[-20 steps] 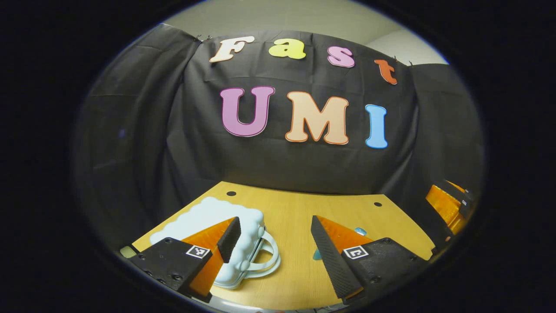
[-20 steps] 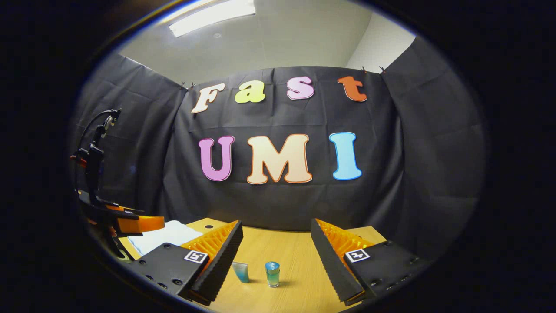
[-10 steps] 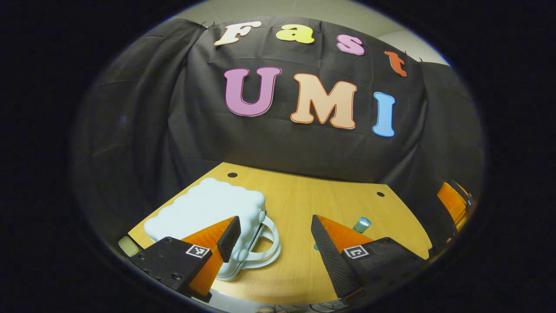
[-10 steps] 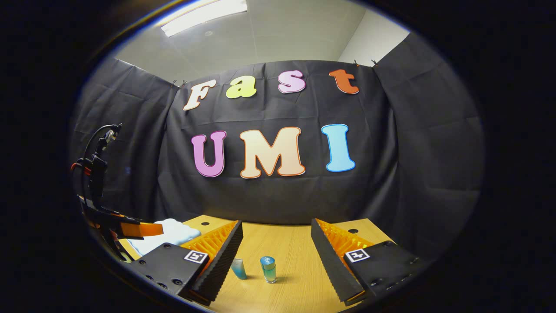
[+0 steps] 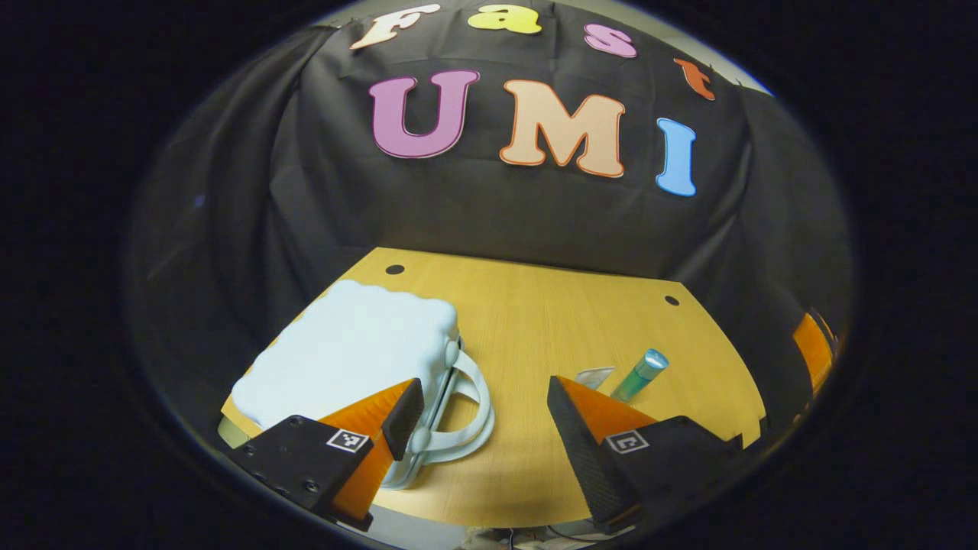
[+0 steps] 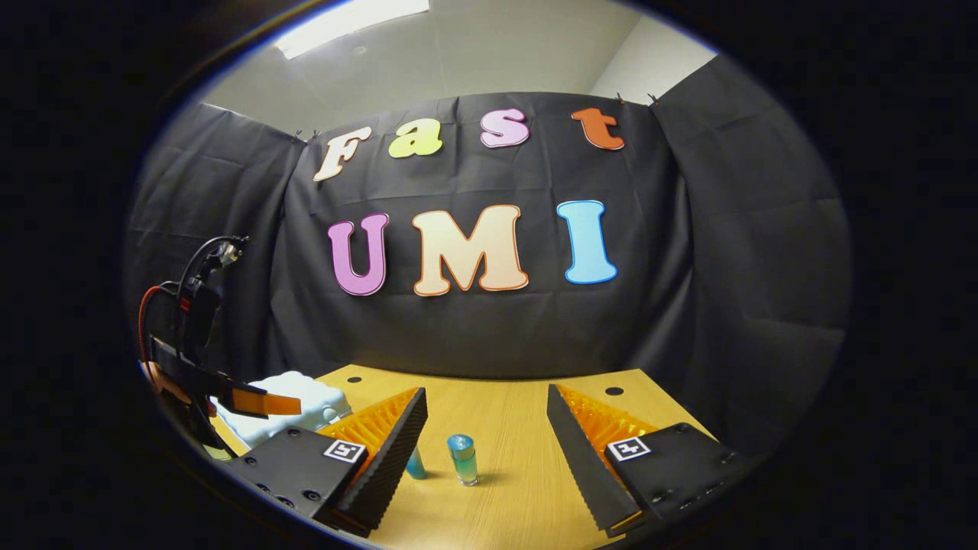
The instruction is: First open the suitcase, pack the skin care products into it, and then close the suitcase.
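Observation:
A pale blue suitcase [image 5: 348, 350] with a scalloped edge lies closed on the wooden table [image 5: 535, 321], its looped handle [image 5: 466, 412] facing the table's middle. My left gripper [image 5: 481, 412] hovers open above the handle side, its left finger over the case's near corner. A small teal bottle [image 5: 639, 374] stands on the table to the right, with a little tube [image 5: 594, 375] beside it. In the right gripper view the bottle [image 6: 462, 459] and tube [image 6: 415, 463] stand just ahead of my open right gripper [image 6: 489, 451]. The suitcase [image 6: 286, 397] and the left gripper [image 6: 229, 393] sit at the far left.
Black cloth walls close the table on the back and both sides. Two small dark holes [image 5: 394, 269] [image 5: 671, 300] mark the table's far corners. The table's near edge [image 5: 489, 519] runs just under my left fingers. A cable [image 6: 172, 294] rises above the left gripper.
My left gripper has risen and tilted down, so more of the suitcase top and the bottle show. The right gripper has eased forward a little toward the bottle. Both stay open.

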Action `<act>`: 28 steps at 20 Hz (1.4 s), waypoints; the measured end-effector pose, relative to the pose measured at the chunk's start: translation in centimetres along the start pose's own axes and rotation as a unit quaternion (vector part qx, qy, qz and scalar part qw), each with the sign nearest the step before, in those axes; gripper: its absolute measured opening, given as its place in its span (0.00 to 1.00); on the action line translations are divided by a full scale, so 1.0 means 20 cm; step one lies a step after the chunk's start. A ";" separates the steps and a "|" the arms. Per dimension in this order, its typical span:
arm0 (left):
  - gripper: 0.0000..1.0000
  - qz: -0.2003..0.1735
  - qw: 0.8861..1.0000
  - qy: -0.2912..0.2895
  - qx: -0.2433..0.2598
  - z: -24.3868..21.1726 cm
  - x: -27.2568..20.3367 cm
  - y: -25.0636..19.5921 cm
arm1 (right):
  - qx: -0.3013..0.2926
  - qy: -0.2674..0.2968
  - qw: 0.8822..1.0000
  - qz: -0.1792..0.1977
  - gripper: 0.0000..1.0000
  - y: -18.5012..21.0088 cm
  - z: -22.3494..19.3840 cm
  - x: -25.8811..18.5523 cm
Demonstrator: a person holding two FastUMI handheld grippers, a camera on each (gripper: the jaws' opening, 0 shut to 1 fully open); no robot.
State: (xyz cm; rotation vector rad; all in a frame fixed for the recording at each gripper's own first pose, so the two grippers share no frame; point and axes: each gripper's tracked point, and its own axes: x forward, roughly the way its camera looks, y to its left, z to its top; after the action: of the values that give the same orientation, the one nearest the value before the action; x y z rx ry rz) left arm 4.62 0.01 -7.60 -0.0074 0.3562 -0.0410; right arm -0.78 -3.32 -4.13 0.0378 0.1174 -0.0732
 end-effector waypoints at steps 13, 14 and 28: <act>0.98 0.017 0.980 0.192 -0.040 -0.23 0.34 0.11 | 0.008 0.017 1.000 -0.018 0.99 -0.13 -0.07 -0.02; 0.93 0.017 0.977 0.209 -0.041 -0.25 0.36 0.11 | 0.009 0.017 1.000 -0.019 0.99 -0.14 -0.07 -0.03; 0.52 0.022 0.939 0.344 -0.019 -0.49 0.50 0.12 | 0.011 0.029 0.999 -0.036 1.00 -0.26 -0.11 -0.04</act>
State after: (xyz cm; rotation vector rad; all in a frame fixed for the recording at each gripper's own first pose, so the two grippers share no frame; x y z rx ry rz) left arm 10.68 2.03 -20.25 -0.0227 1.0585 0.0100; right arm -2.27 -8.40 -6.44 0.0569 0.1752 -0.1451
